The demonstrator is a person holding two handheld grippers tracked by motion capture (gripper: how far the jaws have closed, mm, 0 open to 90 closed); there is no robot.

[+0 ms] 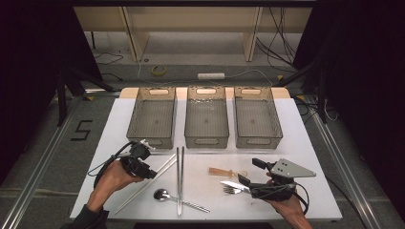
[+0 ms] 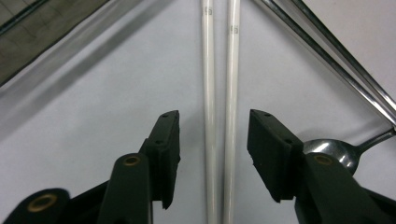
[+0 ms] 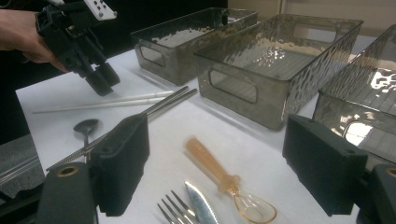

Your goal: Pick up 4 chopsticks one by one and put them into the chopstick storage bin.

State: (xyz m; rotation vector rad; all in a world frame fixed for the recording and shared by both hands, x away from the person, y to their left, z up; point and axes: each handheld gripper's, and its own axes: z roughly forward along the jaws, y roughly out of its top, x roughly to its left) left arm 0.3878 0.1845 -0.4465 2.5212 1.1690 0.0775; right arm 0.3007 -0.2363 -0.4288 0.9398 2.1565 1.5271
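My left gripper [image 1: 151, 172] [image 2: 214, 114] points down at the table with its jaws on either side of a pair of white chopsticks [image 1: 143, 183] [image 2: 208, 70]. There is a gap at each pad, so it stands open. The right gripper view shows the left gripper [image 3: 103, 79] hovering over the white chopsticks [image 3: 116, 101]. My right gripper [image 1: 250, 172] [image 3: 217, 123] is wide open near an amber plastic spoon [image 1: 224, 171] [image 3: 210, 161], a fork [image 1: 231, 190] [image 3: 175, 212] and a knife [image 1: 235, 185] [image 3: 201, 205], holding nothing.
Metal chopsticks [image 1: 179, 181] [image 2: 336, 56] [image 3: 163, 102] lie mid-table, crossing a metal spoon [image 1: 162, 194] [image 2: 334, 151] [image 3: 86, 127]. Three empty smoky plastic bins [image 1: 153, 119] [image 1: 206, 121] [image 1: 256, 119] stand in a row at the back of the white table [image 1: 296, 143].
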